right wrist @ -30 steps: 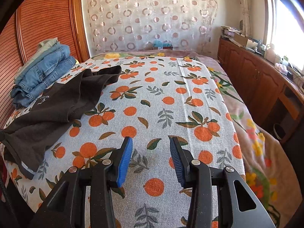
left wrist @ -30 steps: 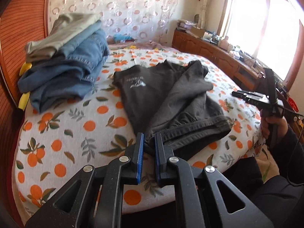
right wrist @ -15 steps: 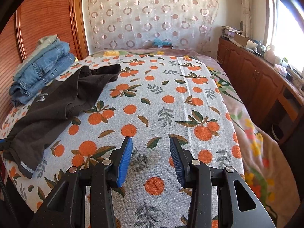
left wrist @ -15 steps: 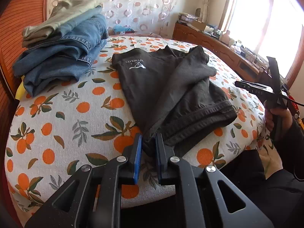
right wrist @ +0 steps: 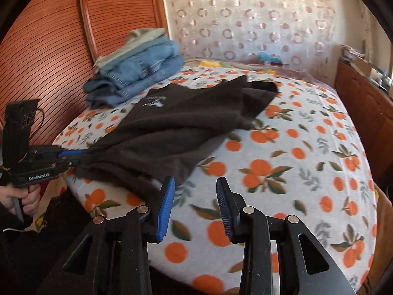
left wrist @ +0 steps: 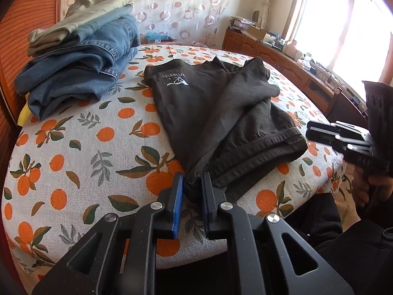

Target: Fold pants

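Observation:
Dark brown pants (left wrist: 221, 113) with a white logo lie crumpled across the orange-print bed (left wrist: 73, 147). My left gripper (left wrist: 192, 184) is shut on the near corner of the pants at the bed's front edge; it also shows in the right wrist view (right wrist: 83, 156), pinching that corner. The pants (right wrist: 172, 127) stretch away from it toward the middle of the bed. My right gripper (right wrist: 195, 196) is open and empty, just right of the pants' near hem, above the bedspread. It shows in the left wrist view (left wrist: 312, 130) at the right, beside the waistband end.
A stack of folded blue jeans with an olive garment on top (left wrist: 81, 56) sits at the bed's far left by the wooden headboard (right wrist: 49, 49). A wooden cabinet (left wrist: 282, 59) with clutter runs under the window on the right. A curtain (right wrist: 245, 12) hangs behind the bed.
The right gripper has swung left and closer to the pants' near hem. The left gripper keeps its hold on the corner and has moved nearer the bed, drawing the pants taut.

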A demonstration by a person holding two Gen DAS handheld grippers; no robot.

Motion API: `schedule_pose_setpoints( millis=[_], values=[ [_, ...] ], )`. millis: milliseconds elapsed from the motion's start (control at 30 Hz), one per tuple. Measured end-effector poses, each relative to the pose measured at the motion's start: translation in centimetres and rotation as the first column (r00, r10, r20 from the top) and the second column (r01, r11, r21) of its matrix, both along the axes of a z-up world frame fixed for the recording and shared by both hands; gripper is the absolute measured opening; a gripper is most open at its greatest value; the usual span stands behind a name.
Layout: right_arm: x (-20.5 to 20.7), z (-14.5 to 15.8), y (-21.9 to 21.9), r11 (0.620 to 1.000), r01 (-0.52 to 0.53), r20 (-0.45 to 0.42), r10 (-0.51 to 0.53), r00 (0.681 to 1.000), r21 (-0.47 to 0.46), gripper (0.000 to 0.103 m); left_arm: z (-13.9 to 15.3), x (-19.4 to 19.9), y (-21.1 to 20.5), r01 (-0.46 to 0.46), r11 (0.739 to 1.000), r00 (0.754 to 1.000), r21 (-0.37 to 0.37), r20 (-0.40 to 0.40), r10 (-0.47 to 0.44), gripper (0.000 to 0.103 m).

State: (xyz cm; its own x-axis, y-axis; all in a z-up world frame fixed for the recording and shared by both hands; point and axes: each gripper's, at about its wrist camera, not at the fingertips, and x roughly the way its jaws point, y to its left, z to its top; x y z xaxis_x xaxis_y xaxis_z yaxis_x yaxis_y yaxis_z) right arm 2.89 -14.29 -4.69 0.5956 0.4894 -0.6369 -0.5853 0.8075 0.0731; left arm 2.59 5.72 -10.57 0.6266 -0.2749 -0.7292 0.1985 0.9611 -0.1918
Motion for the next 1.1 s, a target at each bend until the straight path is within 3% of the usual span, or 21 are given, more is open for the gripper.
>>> schedule_pose_setpoints(
  millis=[333,433,567,800,1100],
  values=[
    [0.6,-0.8,1.8,0.998,-0.050,-0.024,0.049,0.999,-0.039,0.036,0.0,0.0,0.0,-0.001,1.000,1.000,-0.001,0.002,0.001,0.014],
    [0.9,-0.8,2.9,0.998,-0.037,-0.009,0.036,0.999,-0.047,0.030,0.0,0.0,0.1,0.000,1.000,1.000,-0.001,0.004,0.000,0.014],
    [1.0,-0.6,3.0,0.999,-0.026,0.002,0.026,1.000,-0.031,0.004,0.1,-0.1,0.1,0.000,1.000,1.000,0.001,0.008,0.000,0.014],
    [-0.9,0.7,1.3,0.999,-0.036,0.001,0.036,0.999,0.027,0.000,0.1,-0.1,0.1,-0.003,1.000,1.000,0.004,0.007,0.003,0.014],
    [-1.6,0.6,0.4,1.000,-0.031,-0.004,0.031,1.000,-0.002,0.000,0.1,0.0,0.0,-0.004,1.000,1.000,0.001,0.009,0.004,0.014]
  ],
)
